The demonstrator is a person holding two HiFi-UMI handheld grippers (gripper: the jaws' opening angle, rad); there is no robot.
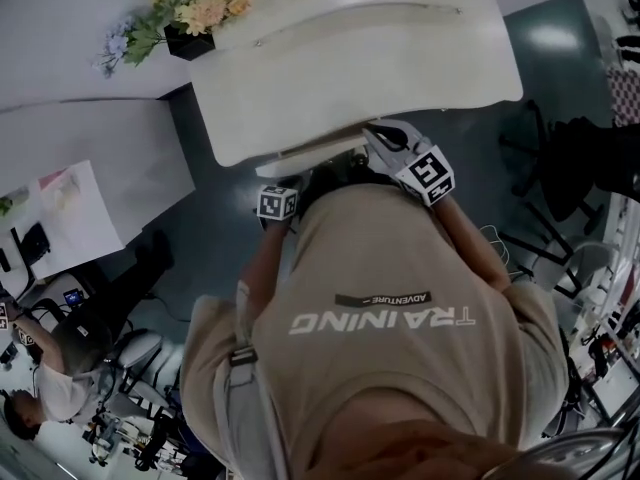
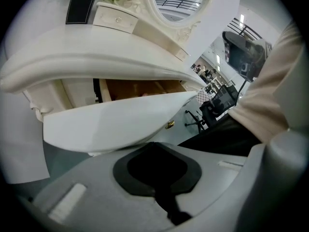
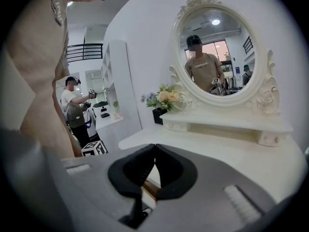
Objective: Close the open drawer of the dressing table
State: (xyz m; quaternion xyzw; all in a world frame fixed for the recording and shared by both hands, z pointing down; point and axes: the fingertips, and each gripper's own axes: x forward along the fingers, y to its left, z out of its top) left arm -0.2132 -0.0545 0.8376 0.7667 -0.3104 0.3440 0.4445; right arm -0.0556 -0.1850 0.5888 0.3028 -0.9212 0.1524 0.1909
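The drawer (image 2: pixel 111 122) stands open beneath the worktop (image 2: pixel 96 57), at mid-frame in the left gripper view. The left tongs (image 2: pixel 155 149) sit just below it, pressed together on nothing. The right tongs (image 3: pixel 154 149) at lower centre are also pressed together at the tips.

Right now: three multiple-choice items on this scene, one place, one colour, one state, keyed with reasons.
1. Where is the black square flower vase? A on the cream dressing table top; B on the floor; C in a drawer.
2. Inside colour of the curved white drawer? A black; B wood brown; C blue.
3. That drawer is: A shut; B pulled out; C removed.
Key: A, it stands by the white mirror shelf; B, brown boards show; B, its front stands forward of the table.
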